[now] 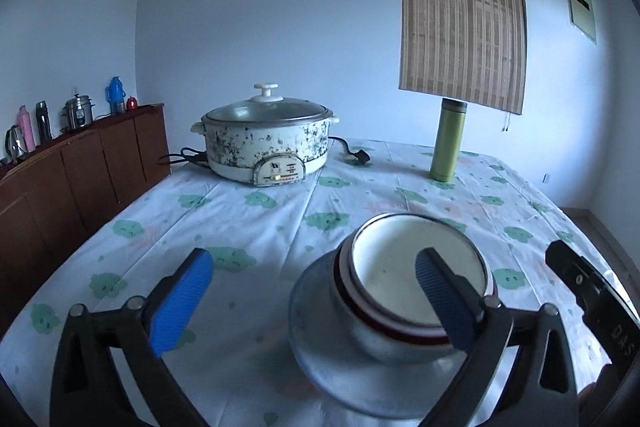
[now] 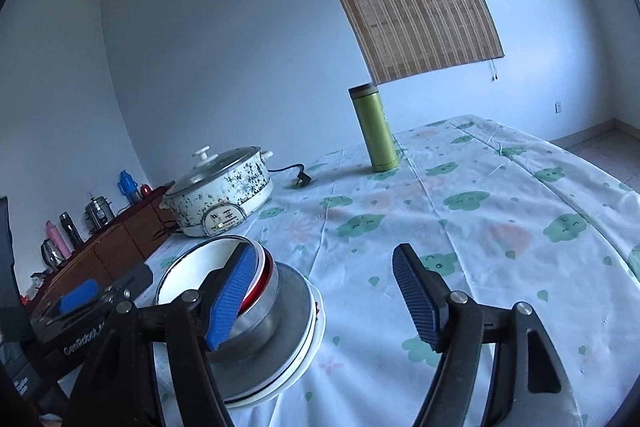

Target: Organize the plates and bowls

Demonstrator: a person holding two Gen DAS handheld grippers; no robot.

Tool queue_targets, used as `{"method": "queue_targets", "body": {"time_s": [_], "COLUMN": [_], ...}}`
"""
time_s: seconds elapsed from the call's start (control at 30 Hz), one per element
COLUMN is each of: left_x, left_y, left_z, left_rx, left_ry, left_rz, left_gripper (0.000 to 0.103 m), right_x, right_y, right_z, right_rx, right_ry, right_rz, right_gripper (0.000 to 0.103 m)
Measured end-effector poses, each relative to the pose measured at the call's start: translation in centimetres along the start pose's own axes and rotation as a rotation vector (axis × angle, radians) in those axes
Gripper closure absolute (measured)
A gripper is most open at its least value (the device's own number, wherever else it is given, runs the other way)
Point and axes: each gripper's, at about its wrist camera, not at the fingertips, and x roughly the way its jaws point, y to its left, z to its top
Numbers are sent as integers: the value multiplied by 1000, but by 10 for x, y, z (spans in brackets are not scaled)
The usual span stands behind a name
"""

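Observation:
A stack of dishes stands on the flowered tablecloth (image 1: 248, 219). A white bowl (image 1: 400, 275) sits on top, nested in a red-rimmed bowl (image 1: 372, 321) and a metal bowl, all on a metal plate (image 1: 320, 359). My left gripper (image 1: 314, 263) is open wide; its right finger overlaps the white bowl in the picture and its left finger is well clear. In the right wrist view the same white bowl (image 2: 196, 267) and metal plate (image 2: 288, 303) rest on a white plate (image 2: 316, 335). My right gripper (image 2: 325, 253) is open to the right of the stack, nothing between its fingers.
A speckled electric pot (image 1: 264, 143) with a glass lid stands at the table's far side, its plug (image 1: 358, 157) lying beside it. A green flask (image 1: 448, 143) stands upright further right. A wooden sideboard (image 1: 80, 167) with flasks and kettles runs along the left wall.

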Motion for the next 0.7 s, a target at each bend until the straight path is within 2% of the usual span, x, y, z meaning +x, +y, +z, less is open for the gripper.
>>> {"method": "queue_targets", "body": {"time_s": [0.17,0.27,0.4,0.7], "left_x": [-10,-18,-25,-32], "left_y": [1,0,-5,-3], "left_z": [-5,-11,-16,-19], "left_rx": [25,50,91,86], "left_ry": [-21,-44,-72,-95], "left_rz": [20,42,64,73], "left_gripper": [0,0,0,0], "right_x": [-16,-25,-37,-56], "right_y": [8,11,16,31], "right_z": [-5,-8,-10,-19], "right_rx": [-49,-64,-101,-174], "right_ry": [-47,-70,-116,-200], "right_rz": [-10,-2,-17,3], "right_gripper": [29,23,22,15]}}
